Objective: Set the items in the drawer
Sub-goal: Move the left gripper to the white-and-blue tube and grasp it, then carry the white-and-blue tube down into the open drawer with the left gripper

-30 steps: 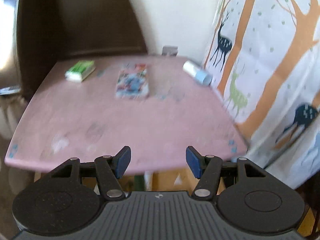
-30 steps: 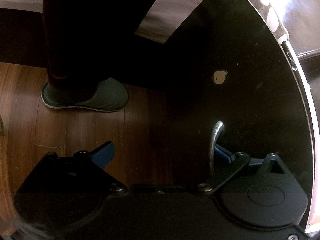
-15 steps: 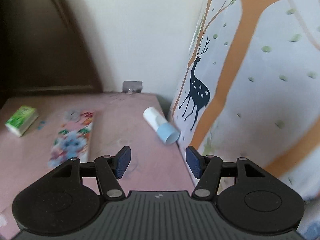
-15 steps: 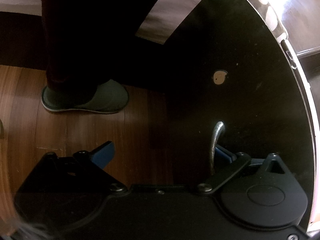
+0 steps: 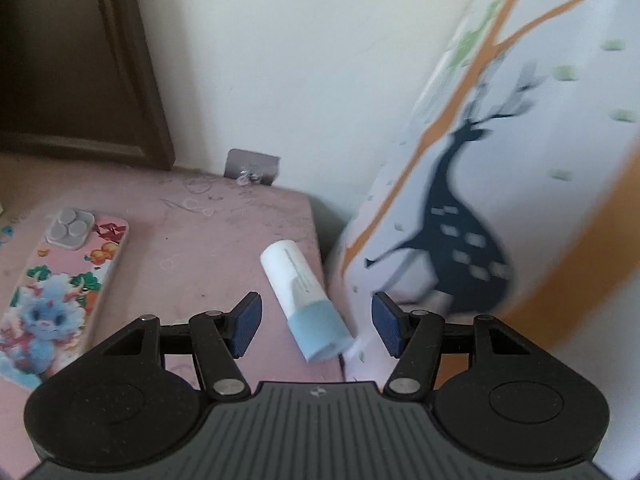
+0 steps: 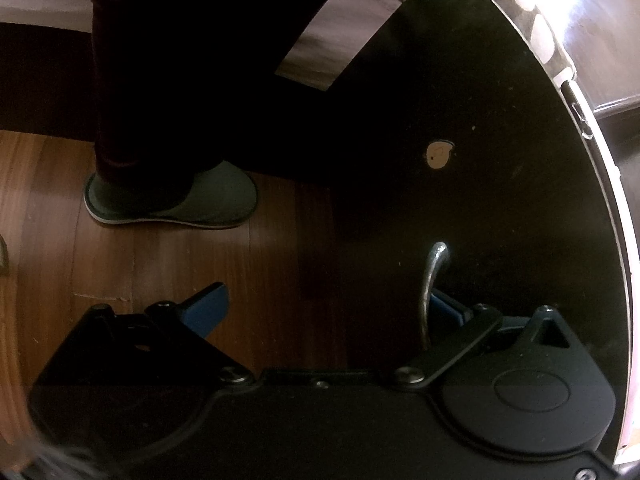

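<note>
A white tube with a light blue cap [image 5: 302,294] lies on the pink tabletop [image 5: 192,240] near its right edge. My left gripper [image 5: 316,322] is open, its blue pads on either side of the tube's capped end, not touching it. A phone in a cartoon case [image 5: 60,288] lies to the left. In the right wrist view my right gripper [image 6: 332,306] is open; its right fingertip [image 6: 448,306] sits behind the metal handle [image 6: 430,284] of the dark drawer front [image 6: 500,200].
A deer-and-tree patterned curtain [image 5: 500,200] hangs just right of the table. A wall hook [image 5: 252,168] sits at the table's back edge. In the right wrist view a person's slippered foot [image 6: 172,200] stands on the wooden floor [image 6: 60,240].
The left gripper has moved forward and right over the table, closing in on the tube, which now lies between its open pads. The green packet has left view. The right gripper has stayed at the handle.
</note>
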Motion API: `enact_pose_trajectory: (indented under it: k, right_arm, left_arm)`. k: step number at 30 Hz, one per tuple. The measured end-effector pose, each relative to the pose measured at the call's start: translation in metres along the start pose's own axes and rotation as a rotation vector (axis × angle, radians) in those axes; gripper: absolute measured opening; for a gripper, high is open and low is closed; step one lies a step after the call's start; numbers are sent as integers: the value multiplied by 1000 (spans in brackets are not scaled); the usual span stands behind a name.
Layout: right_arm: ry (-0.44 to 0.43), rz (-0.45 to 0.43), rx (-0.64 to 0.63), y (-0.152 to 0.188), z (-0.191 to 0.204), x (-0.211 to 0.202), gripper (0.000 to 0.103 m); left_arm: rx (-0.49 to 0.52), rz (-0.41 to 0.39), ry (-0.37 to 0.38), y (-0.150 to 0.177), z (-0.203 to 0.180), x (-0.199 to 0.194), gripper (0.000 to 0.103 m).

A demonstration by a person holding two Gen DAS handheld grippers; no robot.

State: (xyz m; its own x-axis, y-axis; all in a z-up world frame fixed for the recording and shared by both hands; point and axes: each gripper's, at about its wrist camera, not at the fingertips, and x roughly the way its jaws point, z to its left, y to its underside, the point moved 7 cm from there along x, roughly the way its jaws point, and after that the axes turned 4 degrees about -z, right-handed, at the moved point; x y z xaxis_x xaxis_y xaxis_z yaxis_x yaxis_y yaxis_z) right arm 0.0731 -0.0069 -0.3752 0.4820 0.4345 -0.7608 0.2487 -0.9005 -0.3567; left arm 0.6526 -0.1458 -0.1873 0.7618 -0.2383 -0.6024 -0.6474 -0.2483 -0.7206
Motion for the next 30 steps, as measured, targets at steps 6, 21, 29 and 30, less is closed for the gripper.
enact_pose_trajectory:
  k: [6, 21, 29, 30]
  right_arm:
    - [-1, 3, 6, -1, 0, 0, 103]
    - [0, 7, -1, -2, 1, -1, 103]
    - [3, 17, -8, -4, 2, 0, 103]
    - [4, 18, -9, -4, 3, 0, 103]
  left_arm:
    - [13, 29, -31, 6, -1, 32, 59]
    - [33, 102, 30, 41, 30, -26, 34]
    - [-283, 96, 168, 76, 66, -113, 33]
    - [-320, 92, 187, 80, 69, -123, 33]
